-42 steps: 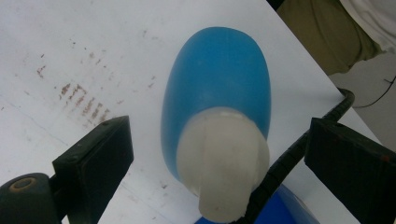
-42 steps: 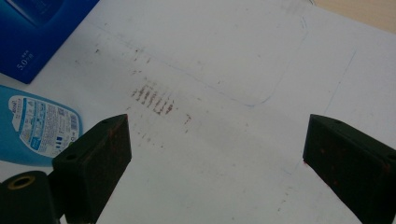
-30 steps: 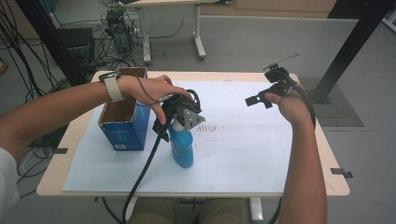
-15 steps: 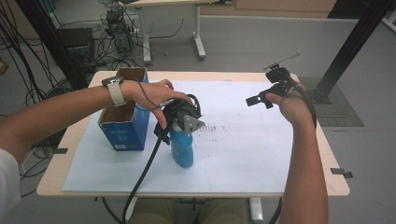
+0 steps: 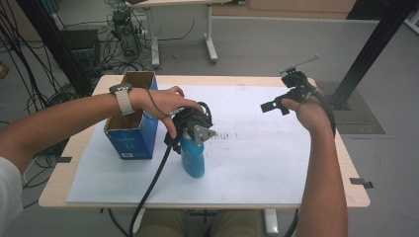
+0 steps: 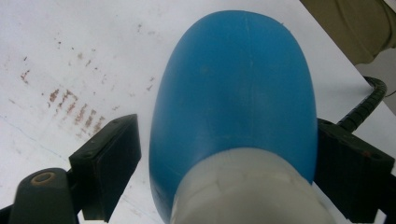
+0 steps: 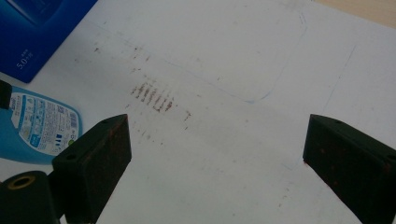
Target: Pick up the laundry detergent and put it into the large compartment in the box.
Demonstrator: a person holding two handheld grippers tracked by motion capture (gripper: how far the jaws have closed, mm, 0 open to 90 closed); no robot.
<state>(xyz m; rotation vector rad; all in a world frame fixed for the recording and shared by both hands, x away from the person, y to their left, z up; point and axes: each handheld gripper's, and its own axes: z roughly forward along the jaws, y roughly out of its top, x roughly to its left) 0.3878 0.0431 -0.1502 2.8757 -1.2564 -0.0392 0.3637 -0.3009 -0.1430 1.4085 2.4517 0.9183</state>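
Note:
A blue bottle [image 5: 192, 159] with a white cap stands upright on the white sheet [image 5: 257, 163], just right of the blue box. My left gripper [image 5: 193, 126] comes down over its top. In the left gripper view the bottle [image 6: 233, 93] sits between the jaws of the left gripper [image 6: 226, 128]; they have just been closing. One pad [image 6: 109, 163] still shows a thin gap, and the other pad [image 6: 350, 168] is at the bottle's edge. My right gripper [image 5: 282, 94] hovers over the far right of the table, jaws wide apart and empty [image 7: 219, 126], facing the bottle [image 7: 39, 126].
An open blue cardboard box [image 5: 131, 131] stands at the left of the table [image 5: 316, 197]; its corner [image 7: 37, 28] also shows in the right gripper view. Brown smudges [image 7: 154, 98] mark the sheet's middle. A black cable [image 5: 153, 182] trails off the near edge. Desk legs and cables lie beyond.
My left gripper has sunk slightly over the bottle's top, toward the near edge. The right hand and the bottle have stayed put.

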